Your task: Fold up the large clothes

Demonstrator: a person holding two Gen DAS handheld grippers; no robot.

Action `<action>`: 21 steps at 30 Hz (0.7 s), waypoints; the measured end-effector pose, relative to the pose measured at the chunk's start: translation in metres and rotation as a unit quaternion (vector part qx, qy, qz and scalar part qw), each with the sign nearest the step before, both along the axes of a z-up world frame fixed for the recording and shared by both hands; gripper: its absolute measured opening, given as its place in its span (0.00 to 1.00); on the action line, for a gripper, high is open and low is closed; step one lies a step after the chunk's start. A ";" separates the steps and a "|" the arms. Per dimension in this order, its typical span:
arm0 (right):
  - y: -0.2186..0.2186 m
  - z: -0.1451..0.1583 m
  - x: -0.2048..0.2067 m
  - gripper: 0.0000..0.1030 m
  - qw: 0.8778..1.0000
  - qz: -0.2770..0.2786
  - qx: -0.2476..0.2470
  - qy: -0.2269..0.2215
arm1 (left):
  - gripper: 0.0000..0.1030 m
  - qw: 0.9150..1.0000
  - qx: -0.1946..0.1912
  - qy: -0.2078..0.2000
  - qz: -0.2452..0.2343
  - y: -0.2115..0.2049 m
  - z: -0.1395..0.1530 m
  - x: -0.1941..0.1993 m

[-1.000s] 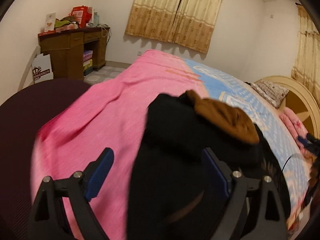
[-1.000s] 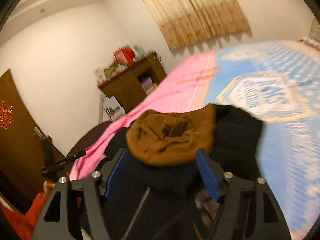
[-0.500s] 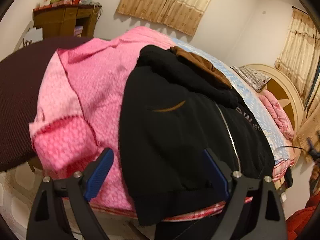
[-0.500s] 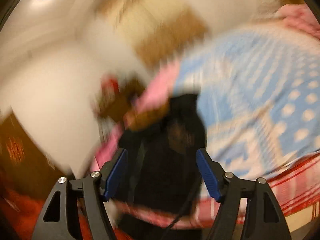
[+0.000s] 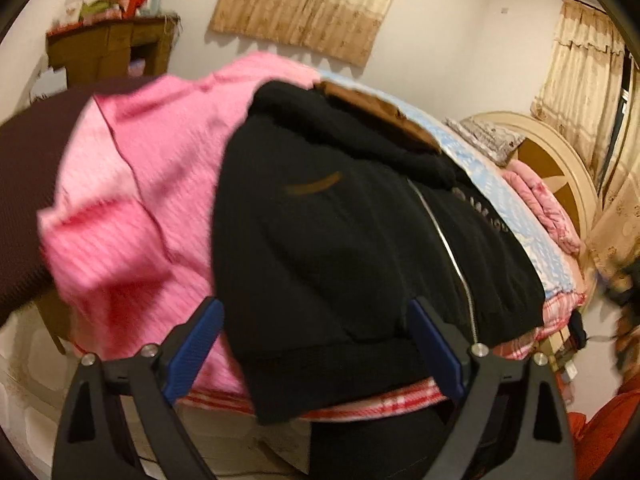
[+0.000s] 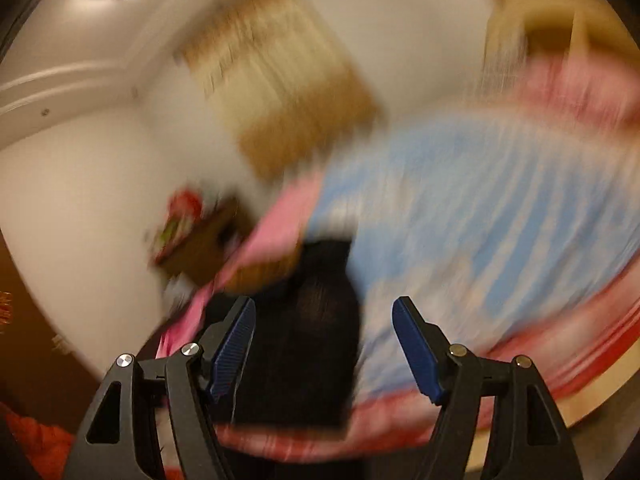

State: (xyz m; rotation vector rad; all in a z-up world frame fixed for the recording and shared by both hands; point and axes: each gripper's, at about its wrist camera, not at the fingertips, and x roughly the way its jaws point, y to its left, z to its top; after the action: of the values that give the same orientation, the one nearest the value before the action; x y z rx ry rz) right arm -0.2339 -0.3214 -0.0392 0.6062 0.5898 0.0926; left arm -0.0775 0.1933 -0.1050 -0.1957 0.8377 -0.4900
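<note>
Lying folded at the foot of the bed (image 5: pixel 532 248), with its hem overhanging the edge: a black zip-up jacket (image 5: pixel 352 248), brown-lined hood (image 5: pixel 376 108) at the far end. Sleeves apparently tucked out of sight, zipper (image 5: pixel 448 248) running down the front, body gathered into one compact slab. Resting partly on a pink blanket (image 5: pixel 152 184), partly on the blue patterned bedspread.

Hanging back from the garment, left gripper (image 5: pixel 316 344) with fingers (image 5: pixel 192 344) spread wide, nothing between them. Same story on the other side: right gripper (image 6: pixel 324 344) with fingers (image 6: pixel 234 344) well apart and empty, the dark jacket (image 6: pixel 308 344) seen beyond them on the bed (image 6: pixel 500 220) through heavy motion blur.

Judged close to finished, perhaps finished outright: main folds seemingly in place, neither tool gripping cloth. Possibly left to do: squaring the bottom band where it droops past the mattress edge, flattening the hood, or halving the bundle once more. No other clothes clearly awaiting a turn, though too much of the right-hand view smeared to say for certain.

Elsewhere in the room: a wooden cabinet (image 5: pixel 112 52) stacked with red boxes, tan curtains (image 5: pixel 308 4) on the far wall, a pink quilt (image 5: pixel 540 204) bundled by the rounded headboard (image 5: pixel 560 160).
</note>
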 end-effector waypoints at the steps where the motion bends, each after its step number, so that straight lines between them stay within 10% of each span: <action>1: 0.015 -0.029 0.019 0.70 0.999 0.022 0.007 0.030 | 0.92 1.000 0.000 0.006 -0.004 -0.003 -0.003 -0.001; 9: 0.041 -0.111 0.064 0.70 0.994 0.033 -0.018 0.107 | 0.92 1.000 0.014 0.007 -0.003 -0.011 -0.019 -0.008; 21: 0.063 -0.133 0.081 0.69 0.984 0.123 0.057 0.112 | 0.91 0.998 -0.031 0.048 0.018 0.015 -0.027 -0.010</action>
State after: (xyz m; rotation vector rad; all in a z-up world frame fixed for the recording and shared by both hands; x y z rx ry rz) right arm -0.1528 -0.2588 -0.1718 0.6580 0.8821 0.2949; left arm -0.0873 0.2078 -0.1322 -0.2923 0.9122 -0.4760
